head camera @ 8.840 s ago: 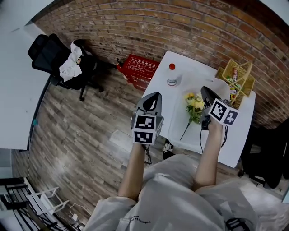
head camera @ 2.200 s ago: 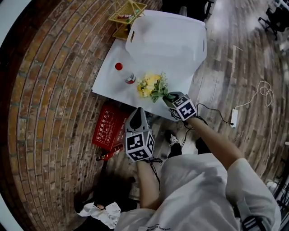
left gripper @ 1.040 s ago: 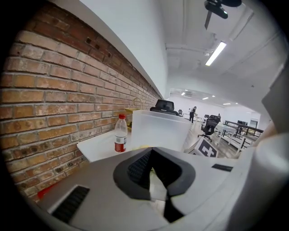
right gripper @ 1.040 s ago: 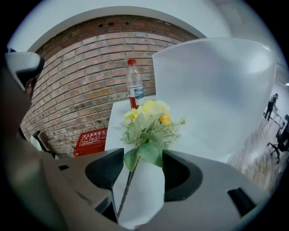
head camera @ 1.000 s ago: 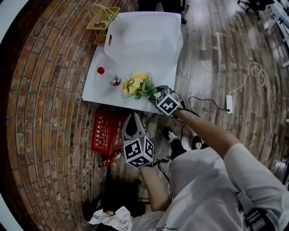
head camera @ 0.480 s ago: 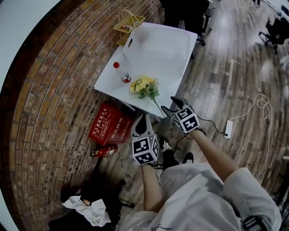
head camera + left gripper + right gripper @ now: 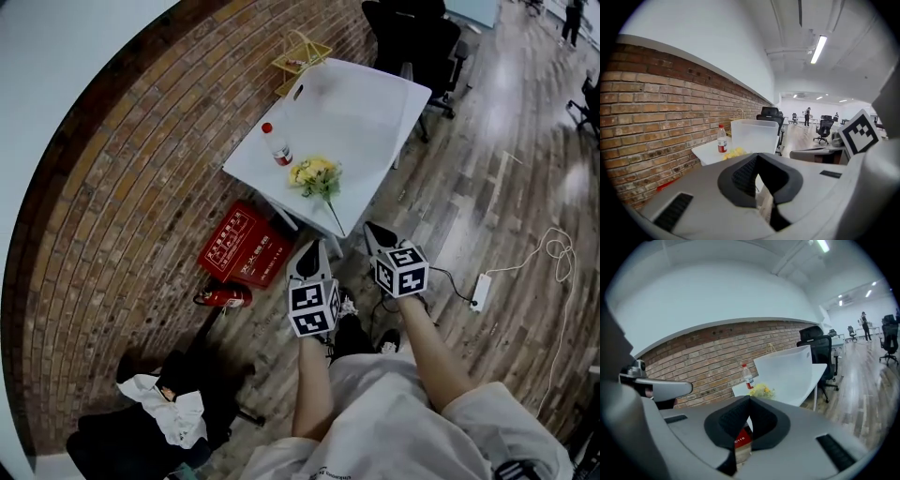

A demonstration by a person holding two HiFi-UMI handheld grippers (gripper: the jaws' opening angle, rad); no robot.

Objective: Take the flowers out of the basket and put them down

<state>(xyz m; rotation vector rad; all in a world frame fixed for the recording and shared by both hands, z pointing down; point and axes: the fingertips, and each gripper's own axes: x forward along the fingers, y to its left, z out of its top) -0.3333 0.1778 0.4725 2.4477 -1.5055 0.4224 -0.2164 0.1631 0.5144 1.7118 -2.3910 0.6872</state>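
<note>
The bunch of yellow flowers [image 7: 315,174] lies on the white table [image 7: 380,155] near its front edge, stem toward me. It also shows far ahead in the left gripper view [image 7: 735,152] and the right gripper view [image 7: 762,390]. Behind the flowers on the table stands the translucent white basket [image 7: 361,89]. My left gripper [image 7: 312,247] is shut and empty, over the floor short of the table. Beside it my right gripper [image 7: 371,229] has just been closing, with nothing between its jaws, and is shut now.
A red-capped bottle [image 7: 278,150] stands left of the flowers. A yellow wire rack [image 7: 302,56] sits at the table's far corner by the brick wall. A red box [image 7: 246,255] and an extinguisher [image 7: 223,297] lie on the floor. A power strip [image 7: 483,291] lies to the right.
Both grippers have drawn back from the table's edge. The right jaws, open half a second ago, are now shut. The flowers stay lying on the table.
</note>
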